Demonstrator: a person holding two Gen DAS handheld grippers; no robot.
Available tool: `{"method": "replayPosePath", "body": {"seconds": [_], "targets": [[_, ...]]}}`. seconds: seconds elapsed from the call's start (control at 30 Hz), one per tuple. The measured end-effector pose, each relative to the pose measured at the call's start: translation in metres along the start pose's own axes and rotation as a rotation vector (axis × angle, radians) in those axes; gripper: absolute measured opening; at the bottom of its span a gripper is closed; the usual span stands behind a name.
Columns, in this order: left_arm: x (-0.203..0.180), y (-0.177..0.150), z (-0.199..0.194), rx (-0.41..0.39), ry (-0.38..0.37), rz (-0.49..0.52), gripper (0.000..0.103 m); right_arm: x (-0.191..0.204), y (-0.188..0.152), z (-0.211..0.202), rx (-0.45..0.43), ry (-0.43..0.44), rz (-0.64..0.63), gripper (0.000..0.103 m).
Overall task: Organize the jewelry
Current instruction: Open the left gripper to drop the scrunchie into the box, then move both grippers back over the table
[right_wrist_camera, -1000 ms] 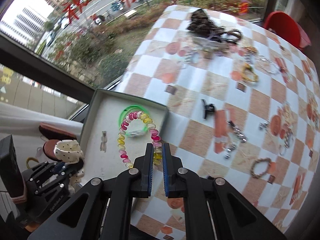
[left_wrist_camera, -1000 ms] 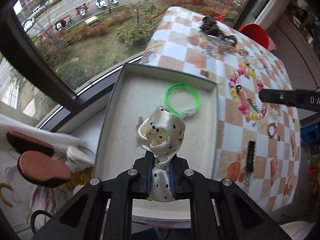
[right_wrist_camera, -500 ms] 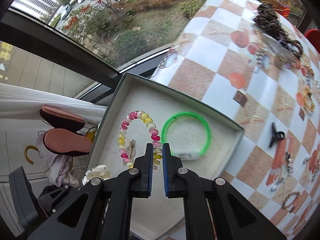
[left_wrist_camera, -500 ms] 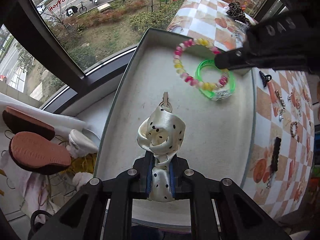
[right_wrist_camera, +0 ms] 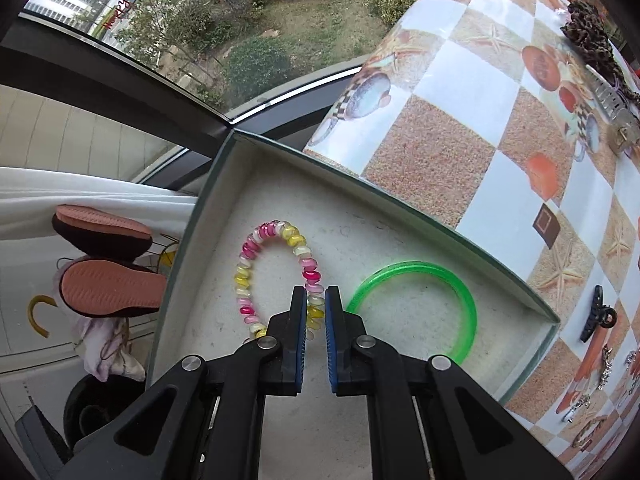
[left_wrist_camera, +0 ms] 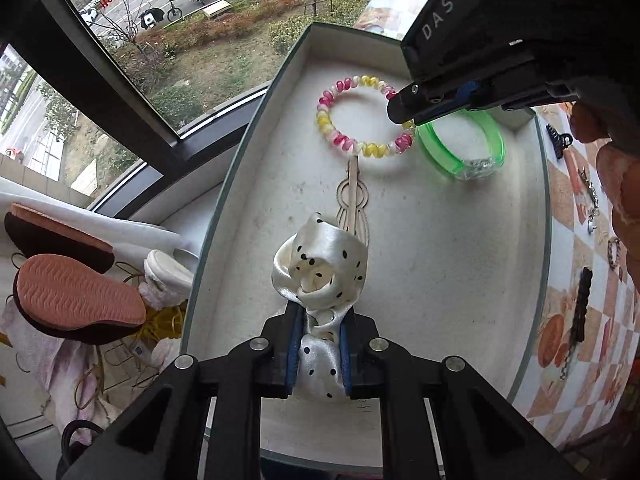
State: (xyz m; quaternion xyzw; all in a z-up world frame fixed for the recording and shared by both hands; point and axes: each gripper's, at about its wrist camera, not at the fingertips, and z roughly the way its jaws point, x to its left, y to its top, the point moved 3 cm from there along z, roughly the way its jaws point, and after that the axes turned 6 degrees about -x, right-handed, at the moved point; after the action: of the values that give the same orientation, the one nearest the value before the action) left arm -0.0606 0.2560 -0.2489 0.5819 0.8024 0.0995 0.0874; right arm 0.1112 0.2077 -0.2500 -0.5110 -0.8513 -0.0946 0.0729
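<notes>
Holding a cream satin scrunchie with black dots point(left_wrist_camera: 320, 276) in our left gripper point(left_wrist_camera: 319, 344), we have the jaws narrow and clamped on its lower fold, so the bunched upper part stands above the blue pads over the tray floor. That white-lined box tray point(left_wrist_camera: 472, 264) has dark green walls and sits at the edge of a table covered with a checked seashell-print cloth point(right_wrist_camera: 472, 128).

Our right gripper point(right_wrist_camera: 316, 320) is also nearly closed, pinching one side of a pink, yellow and white spiral hair tie point(right_wrist_camera: 276, 272); seen from the left wrist, the same tie point(left_wrist_camera: 360, 116) forms an open ring low over the far end of the tray, with the right gripper point(left_wrist_camera: 404, 110) reaching in from the upper right. We cannot tell whether the tie touches the floor.

Just beside the tie lies a translucent green bangle point(right_wrist_camera: 424, 304) flat on the tray lining. A pale wooden hairpin point(left_wrist_camera: 352, 200) lies on the floor between the tie and the scrunchie, partly hidden by the satin.

Out on the cloth we see a black claw clip point(right_wrist_camera: 596, 312), a leopard-print scrunchie point(right_wrist_camera: 588, 40) at the far side, and a long black hair clip point(left_wrist_camera: 580, 308) near the tray's right wall. Beyond the tray's left wall, brown slippers with pink soles point(left_wrist_camera: 76, 300) rest by the window.
</notes>
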Motion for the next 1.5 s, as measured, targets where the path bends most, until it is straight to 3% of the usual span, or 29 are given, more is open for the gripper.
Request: {"method": "replayPosePath", "body": {"seconds": [0.27,0.33,0.37,0.4,0.43,0.5,0.73,0.83,0.9,1.1,1.47,1.5], "targets": [[-0.009,0.003,0.001,0.015,0.036,0.016,0.019,0.005,-0.001,0.009,0.020,-0.006,0.000,0.010],[-0.011,0.003,0.000,0.015,0.039,0.017,0.019,0.006,0.001,0.009,0.030,0.008,0.001,0.014],[-0.011,0.003,-0.001,0.012,0.035,0.014,0.019,0.005,0.002,0.008,0.030,0.016,0.001,0.023],[-0.011,0.003,-0.002,0.008,0.035,0.011,0.034,0.006,0.002,0.008,0.027,0.023,0.002,0.036],[-0.011,0.004,-0.004,0.004,0.035,0.008,0.067,0.006,0.002,0.006,0.021,0.026,0.001,0.042],[-0.010,0.005,-0.011,-0.031,0.063,0.007,0.090,0.007,0.002,0.000,0.005,0.039,0.001,0.046],[-0.015,0.005,-0.016,-0.019,0.062,0.028,0.091,0.006,0.004,-0.037,-0.071,0.070,0.022,0.046],[-0.017,0.004,-0.018,-0.011,0.063,0.033,0.093,-0.002,-0.001,-0.053,-0.096,0.068,0.044,0.055],[-0.017,0.003,-0.020,-0.008,0.075,0.035,0.103,-0.009,-0.006,-0.062,-0.108,0.063,0.051,0.057],[-0.027,0.004,-0.030,-0.003,0.091,0.071,0.103,-0.035,-0.025,-0.086,-0.140,0.057,0.101,0.079],[-0.064,0.028,-0.056,-0.050,0.073,0.177,0.103,-0.094,-0.074,-0.121,-0.183,0.072,0.240,0.083],[-0.069,0.030,-0.057,-0.052,0.070,0.189,0.103,-0.101,-0.080,-0.124,-0.187,0.071,0.259,0.090]]}}
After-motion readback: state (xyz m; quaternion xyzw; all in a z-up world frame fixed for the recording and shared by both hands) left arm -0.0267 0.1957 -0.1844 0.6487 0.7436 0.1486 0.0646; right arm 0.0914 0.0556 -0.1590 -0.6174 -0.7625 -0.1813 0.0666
